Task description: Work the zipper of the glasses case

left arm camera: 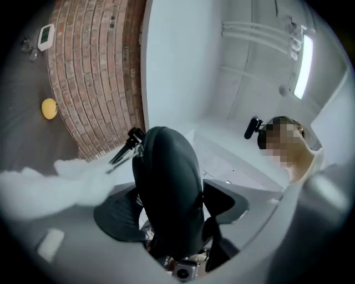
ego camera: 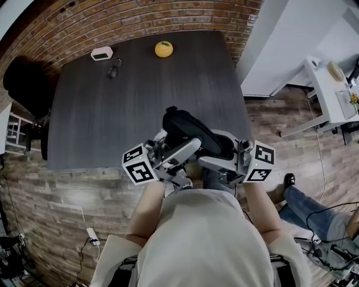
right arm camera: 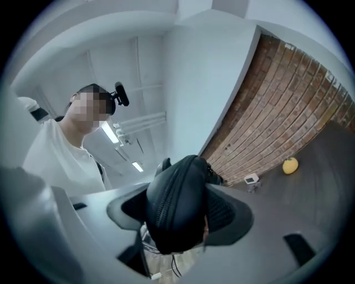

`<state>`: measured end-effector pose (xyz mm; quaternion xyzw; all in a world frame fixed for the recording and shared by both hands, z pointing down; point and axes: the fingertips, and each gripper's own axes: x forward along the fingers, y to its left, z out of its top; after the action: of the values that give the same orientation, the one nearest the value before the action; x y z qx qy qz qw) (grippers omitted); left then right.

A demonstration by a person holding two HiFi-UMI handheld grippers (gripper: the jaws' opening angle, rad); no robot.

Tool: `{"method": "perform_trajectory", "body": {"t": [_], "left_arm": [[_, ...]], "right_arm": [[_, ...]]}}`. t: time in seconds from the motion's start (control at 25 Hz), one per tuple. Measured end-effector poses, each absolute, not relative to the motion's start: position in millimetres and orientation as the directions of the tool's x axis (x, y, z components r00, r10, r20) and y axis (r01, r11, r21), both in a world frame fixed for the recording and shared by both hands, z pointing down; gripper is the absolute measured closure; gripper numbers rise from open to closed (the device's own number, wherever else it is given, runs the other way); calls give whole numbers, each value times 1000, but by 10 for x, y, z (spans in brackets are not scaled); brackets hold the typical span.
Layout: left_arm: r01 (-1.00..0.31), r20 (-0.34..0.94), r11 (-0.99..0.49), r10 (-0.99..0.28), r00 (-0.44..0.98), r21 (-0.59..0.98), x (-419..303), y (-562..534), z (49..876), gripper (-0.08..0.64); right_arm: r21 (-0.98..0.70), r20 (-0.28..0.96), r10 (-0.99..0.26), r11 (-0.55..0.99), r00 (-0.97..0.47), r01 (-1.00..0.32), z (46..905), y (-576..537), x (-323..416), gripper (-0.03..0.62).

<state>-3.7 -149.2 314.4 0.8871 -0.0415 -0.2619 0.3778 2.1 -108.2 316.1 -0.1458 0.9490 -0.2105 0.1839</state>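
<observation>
Holding: both tools grip the glasses case [ego camera: 189, 132], one from each side, above the near edge of the table [ego camera: 140, 106] and close to the chest of the person carrying them.
Left gripper [ego camera: 182, 151]: in the left gripper view its jaws press on the black case [left arm camera: 166, 183], which stands up between them and fills the gap.
Right gripper [ego camera: 216, 162]: in the right gripper view its jaws are clamped on the other end of the case [right arm camera: 177, 205].
Zipper: I see the track [right arm camera: 160, 213] running up the case's side; a dark pull or loop [left arm camera: 126, 148] sticks out at the far end, too blurred for me to say more.
In the way: the case hides the inner pads in both gripper views, and the marker cubes and the person's shirt cover its near end from above.
Far side of table: a small white clock [ego camera: 101, 53], a pair of glasses [ego camera: 114, 69] just beside it and a yellow fruit [ego camera: 164, 49] to their right, all well apart from the case.
Around: a black chair [ego camera: 25, 84] on the left, a brick wall [ego camera: 168, 17] beyond, a white desk [ego camera: 331, 89] far right, and another person's legs [ego camera: 305, 204] near right.
</observation>
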Motion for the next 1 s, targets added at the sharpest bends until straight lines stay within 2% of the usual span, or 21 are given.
{"method": "perform_trajectory", "body": {"t": [0.12,0.24,0.44,0.6,0.76,1.0], "left_arm": [[91,-409,-723,-278,869,685,-40,-1465,3160,238],[14,-357,-737,-310,881,676,-57,-1477,3219,244],[-227,-132,-779,-367,921,584,-24,-1532,3490,253],[-338,-2,-804,-388,922,489,83,-1505,3737,258],[-401,128,-827,-383,915,394,252,-1408,3956,259],[-429,254,-858,-364,896,283,495,-1241,4200,261]], "right_arm": [[-461,-277,-367,862,-888,-212,3212,-1036,-7,319],[-444,-204,-410,848,-889,-289,3309,-1041,54,310],[-303,-16,-492,832,-870,-465,3345,-1112,263,301],[-104,194,-522,831,-831,-546,3286,-1261,287,305],[49,384,-451,881,-806,-470,3231,-1354,38,302],[106,654,-233,970,-720,-218,3418,-1318,-381,350]]}}
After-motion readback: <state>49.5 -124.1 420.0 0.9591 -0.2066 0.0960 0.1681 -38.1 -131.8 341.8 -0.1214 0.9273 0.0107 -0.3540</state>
